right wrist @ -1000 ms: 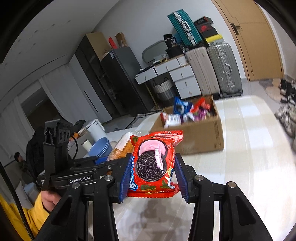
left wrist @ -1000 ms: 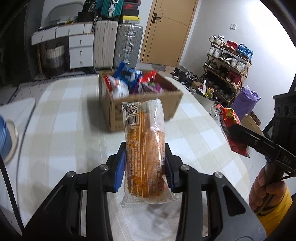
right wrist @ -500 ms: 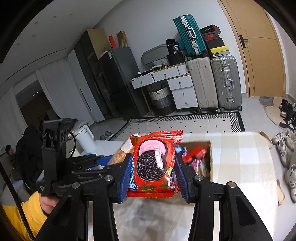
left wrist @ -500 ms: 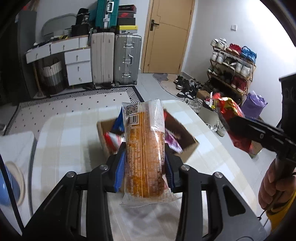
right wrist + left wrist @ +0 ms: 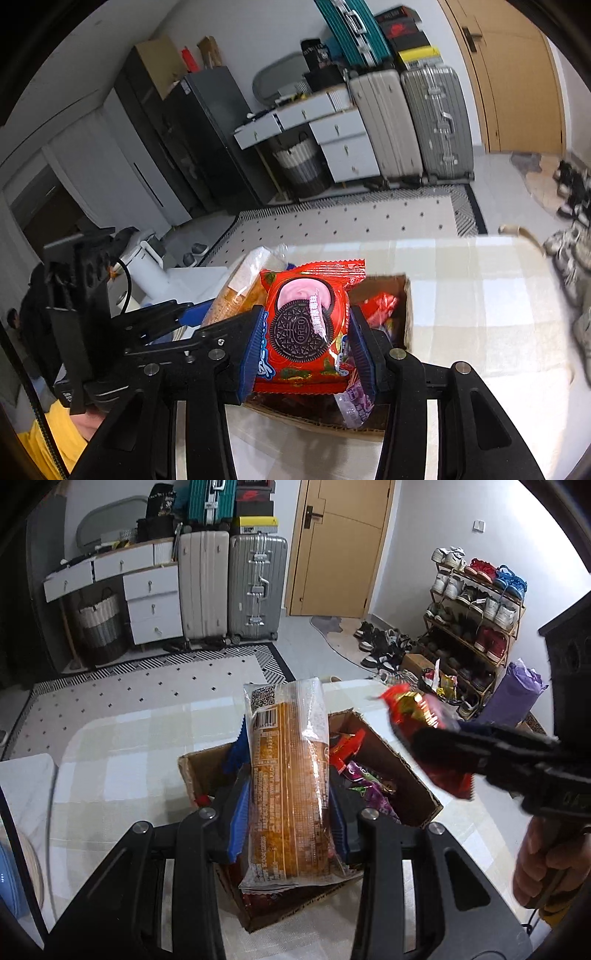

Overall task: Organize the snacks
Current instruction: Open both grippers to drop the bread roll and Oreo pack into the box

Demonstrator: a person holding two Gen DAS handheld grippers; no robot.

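1. Cardboard box (image 5: 402,768) sits open on the checked table (image 5: 122,746), already holding a jumble of snack packets (image 5: 369,786); we judge the sorting well under way, since several bright wrappers lie inside it and no loose snack shows on the bare cloth in either view.
2. We hold the left claw (image 5: 290,805) closed on a long clear-wrapped bread packet (image 5: 288,775), its blue pads pressing both long sides; the packet hangs right over the box opening.
3. We hold the right claw (image 5: 308,332) closed on a red biscuit packet (image 5: 308,325), gripped at both edges and poised above the box (image 5: 406,310); from the left view the same packet (image 5: 421,716) sits above the box's right wall.
4. What is left, as we read it: both packets need lowering and releasing into the box; neither is let go yet.
5. Hidden or unclear: the two packets and claws cover most of the box interior, so we cannot tell how full it is or how its contents are arranged; a purple wrapper (image 5: 352,402) peeks out under the biscuit packet, its kind unreadable; the near table surface lies behind the claw frames; the right edge of the right view is blurred.
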